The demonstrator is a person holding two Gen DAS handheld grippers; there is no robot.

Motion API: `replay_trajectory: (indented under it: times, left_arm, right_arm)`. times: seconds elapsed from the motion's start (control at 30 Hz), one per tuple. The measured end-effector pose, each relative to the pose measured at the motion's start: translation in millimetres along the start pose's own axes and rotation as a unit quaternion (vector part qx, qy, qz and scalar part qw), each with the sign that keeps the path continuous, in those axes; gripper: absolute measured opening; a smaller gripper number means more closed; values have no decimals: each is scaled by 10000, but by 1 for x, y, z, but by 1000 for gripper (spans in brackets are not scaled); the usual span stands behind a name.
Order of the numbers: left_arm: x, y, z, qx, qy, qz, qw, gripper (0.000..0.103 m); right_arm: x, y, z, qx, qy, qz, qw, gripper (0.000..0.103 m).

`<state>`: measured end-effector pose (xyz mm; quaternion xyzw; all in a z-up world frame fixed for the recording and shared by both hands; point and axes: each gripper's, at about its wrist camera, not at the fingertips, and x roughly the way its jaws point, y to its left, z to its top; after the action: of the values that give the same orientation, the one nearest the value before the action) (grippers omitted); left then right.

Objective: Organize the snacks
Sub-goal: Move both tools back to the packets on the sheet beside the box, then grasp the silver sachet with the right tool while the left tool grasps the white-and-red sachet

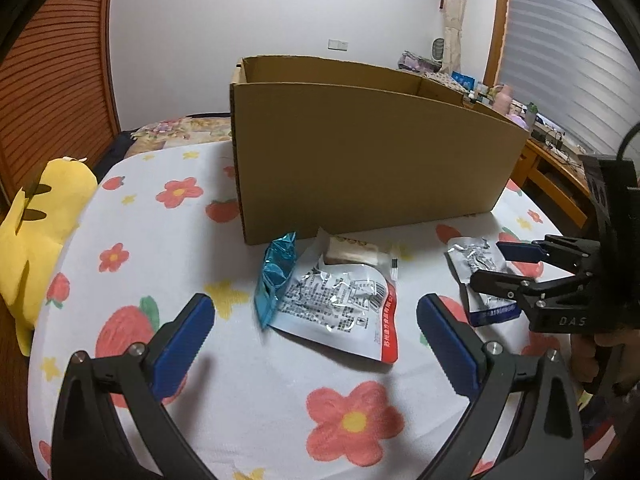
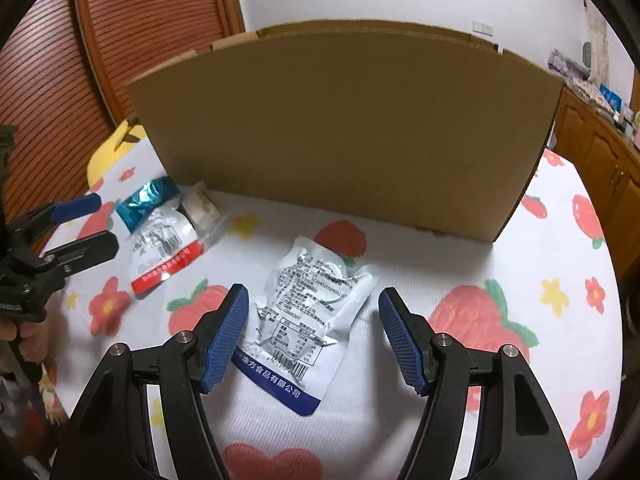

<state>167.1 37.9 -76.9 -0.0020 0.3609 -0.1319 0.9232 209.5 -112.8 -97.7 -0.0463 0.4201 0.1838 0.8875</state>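
Note:
A silver snack pouch with a blue band (image 2: 306, 322) lies flat on the flowered cloth, between the open fingers of my right gripper (image 2: 312, 316); it also shows in the left wrist view (image 1: 480, 280). My left gripper (image 1: 316, 320) is open, a little short of a silver pouch with a red band (image 1: 344, 312), which also shows in the right wrist view (image 2: 164, 248). A blue foil packet (image 1: 276, 276) and a clear-wrapped pale snack (image 1: 352, 252) lie against that pouch. An open cardboard box (image 1: 360, 152) stands behind them.
A yellow plush toy (image 1: 36, 232) lies at the cloth's left edge. A wooden desk with clutter (image 1: 552, 140) stands to the right, behind the box. A wooden slatted door (image 1: 52, 72) is on the left.

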Motion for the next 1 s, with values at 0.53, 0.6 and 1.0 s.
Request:
replay_trajectory:
  times: [0.53, 0.6, 1.0]
  left_arm:
    - [13, -14, 0, 192, 324, -198, 9991, 82]
    - [15, -15, 1, 201, 390, -248, 9987, 74]
    - [14, -16, 5, 197, 504, -658, 9964, 57]
  right_arm:
    - [4, 0, 1, -51, 38, 182, 9998, 52]
    - [4, -2, 1, -33, 37, 193, 9998, 50]
    - [4, -2, 0, -21, 34, 206, 9998, 50]
